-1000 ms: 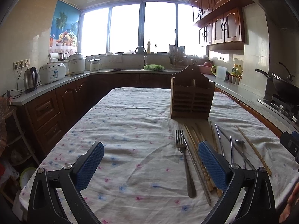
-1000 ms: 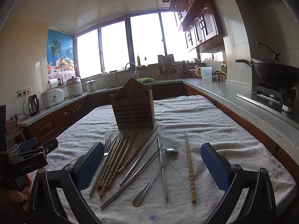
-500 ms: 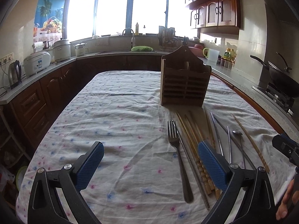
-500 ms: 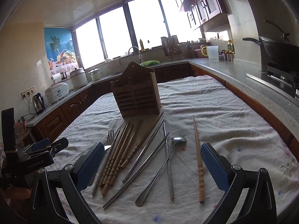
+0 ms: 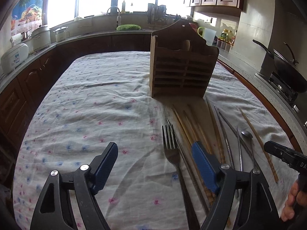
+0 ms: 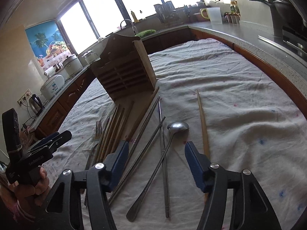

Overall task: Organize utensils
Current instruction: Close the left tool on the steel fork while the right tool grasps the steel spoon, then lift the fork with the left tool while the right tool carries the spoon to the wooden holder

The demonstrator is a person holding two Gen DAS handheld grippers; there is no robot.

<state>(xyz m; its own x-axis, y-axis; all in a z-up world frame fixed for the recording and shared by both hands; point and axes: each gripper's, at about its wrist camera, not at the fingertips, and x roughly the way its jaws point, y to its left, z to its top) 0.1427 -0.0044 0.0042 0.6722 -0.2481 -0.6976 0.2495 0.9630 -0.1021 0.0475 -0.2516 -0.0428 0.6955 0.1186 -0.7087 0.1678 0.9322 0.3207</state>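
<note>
Left gripper (image 5: 153,164): jaws closing, nothing clamped, fork (image 5: 172,153) between. Wooden holder (image 5: 182,69) upright on clothed bench (image 5: 96,105); chopsticks (image 5: 191,130) crowded beside. Right gripper (image 6: 155,163): jaws closing over spoon (image 6: 168,140), nothing clamped. Risk: neighbouring sticks caught together, spoon slipping.

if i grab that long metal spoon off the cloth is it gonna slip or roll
The spoon looks like thin polished metal, so it is probably stiff and light but slippery between flat pads. Its handle lies across a metal chopstick, so lifting may drag that along. The rounded bowl could let it rock rather than roll far.
</note>
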